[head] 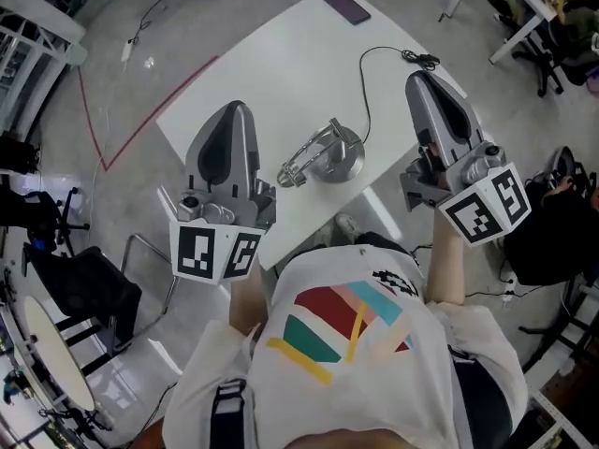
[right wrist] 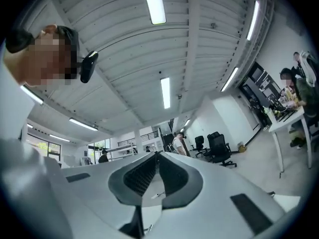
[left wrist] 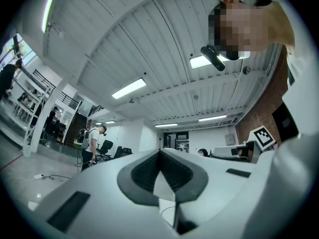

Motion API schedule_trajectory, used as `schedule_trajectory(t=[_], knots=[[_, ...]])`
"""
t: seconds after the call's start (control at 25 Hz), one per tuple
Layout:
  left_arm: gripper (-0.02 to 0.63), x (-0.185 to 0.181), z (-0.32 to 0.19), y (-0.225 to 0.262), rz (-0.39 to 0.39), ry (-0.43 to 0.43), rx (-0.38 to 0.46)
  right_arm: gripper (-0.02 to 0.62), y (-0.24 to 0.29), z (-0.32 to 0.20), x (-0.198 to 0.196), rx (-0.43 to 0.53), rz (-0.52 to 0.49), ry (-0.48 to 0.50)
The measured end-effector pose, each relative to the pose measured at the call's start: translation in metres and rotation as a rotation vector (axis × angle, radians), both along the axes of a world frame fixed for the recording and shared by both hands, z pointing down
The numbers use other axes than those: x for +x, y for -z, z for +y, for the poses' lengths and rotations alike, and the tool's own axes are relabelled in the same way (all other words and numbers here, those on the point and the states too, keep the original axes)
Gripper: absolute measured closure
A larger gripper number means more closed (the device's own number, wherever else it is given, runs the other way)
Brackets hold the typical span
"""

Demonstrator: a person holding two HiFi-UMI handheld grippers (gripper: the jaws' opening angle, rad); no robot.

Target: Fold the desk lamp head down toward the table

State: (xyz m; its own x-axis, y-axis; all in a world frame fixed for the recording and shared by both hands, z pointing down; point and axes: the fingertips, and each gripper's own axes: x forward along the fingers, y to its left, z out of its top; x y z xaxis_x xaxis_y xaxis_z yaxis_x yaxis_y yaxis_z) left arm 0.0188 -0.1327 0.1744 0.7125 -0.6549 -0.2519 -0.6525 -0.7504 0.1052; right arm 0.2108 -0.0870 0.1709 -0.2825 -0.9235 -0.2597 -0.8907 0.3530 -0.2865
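Observation:
The silver desk lamp (head: 323, 154) stands near the front edge of the white table (head: 281, 73). Its round base is at the right, and its arm and head lie folded low toward the front left. My left gripper (head: 237, 108) hangs above the table to the lamp's left, shut and empty, apart from the lamp. My right gripper (head: 418, 78) is held up over the table's right edge, also shut with nothing in it. In the left gripper view the closed jaws (left wrist: 159, 151) point up at the room and ceiling. The right gripper view shows its closed jaws (right wrist: 156, 153) likewise.
A dark phone (head: 347, 7) lies at the table's far corner. A black cable (head: 367, 92) runs from the lamp to a plug (head: 421, 59) at the right edge. A black chair (head: 89, 288) stands on the floor at left. Other people (left wrist: 94, 138) stand in the room.

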Motion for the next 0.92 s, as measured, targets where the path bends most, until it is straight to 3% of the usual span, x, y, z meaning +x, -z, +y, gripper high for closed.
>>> schedule_trajectory(t=[0.56,0.92], knots=[[0.565,-0.002,0.008,0.014,0.016,0.031,0.036,0.563,0.004,-0.006,-0.031,0.0,0.174,0.032],[0.565,0.006,0.012,0.011,0.02,0.029,0.029,0.563,-0.006,-0.008,-0.032,-0.038,0.182,0.094]])
